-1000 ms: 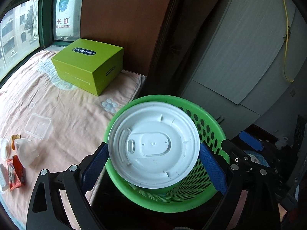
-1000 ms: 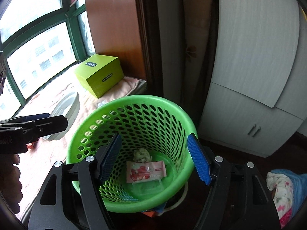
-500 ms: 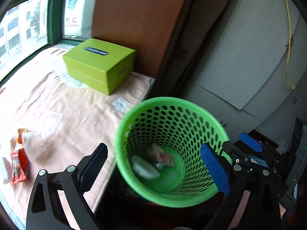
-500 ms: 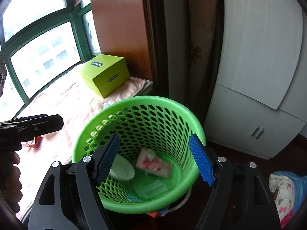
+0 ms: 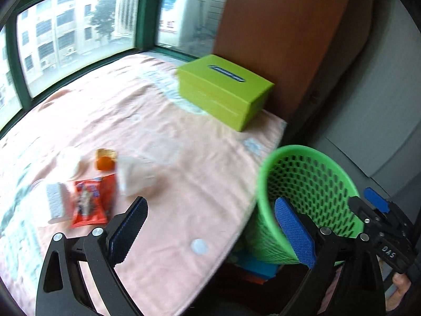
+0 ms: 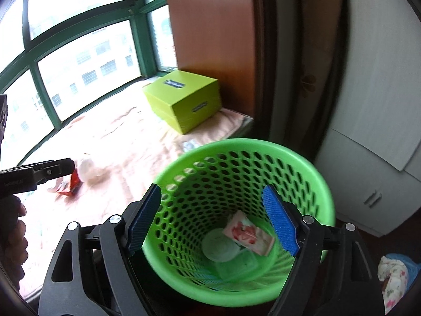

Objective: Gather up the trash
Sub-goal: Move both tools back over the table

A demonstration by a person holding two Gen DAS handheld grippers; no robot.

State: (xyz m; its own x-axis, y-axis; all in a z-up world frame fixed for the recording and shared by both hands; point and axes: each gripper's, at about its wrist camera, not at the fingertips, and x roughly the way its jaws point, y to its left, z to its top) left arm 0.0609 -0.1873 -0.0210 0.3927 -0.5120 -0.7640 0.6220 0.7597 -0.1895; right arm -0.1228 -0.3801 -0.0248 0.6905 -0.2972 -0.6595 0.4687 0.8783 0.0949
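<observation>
A green perforated basket (image 6: 244, 158) stands beside the pink-covered window seat (image 5: 184, 163). Inside it lie a white lid (image 6: 218, 245) and a pink snack wrapper (image 6: 247, 234). My right gripper (image 6: 213, 218) is open and empty over the basket's near rim. My left gripper (image 5: 210, 229) is open and empty over the seat's edge, with the basket (image 5: 310, 184) to its right. On the seat lie a red snack packet (image 5: 92, 202), an orange piece (image 5: 105, 162), a clear plastic cup (image 5: 134, 176) and a white packet (image 5: 54, 202).
A lime-green box (image 5: 223, 89) sits at the far corner of the seat, against a brown wooden panel (image 5: 276, 31). Windows run along the seat's back. White cabinet doors (image 6: 373, 131) stand right of the basket. A floral cloth (image 6: 394, 276) lies on the floor.
The white lid left my left gripper and dropped into the basket. My left gripper then swung left, away from the basket and over the seat. My right gripper stayed over the basket.
</observation>
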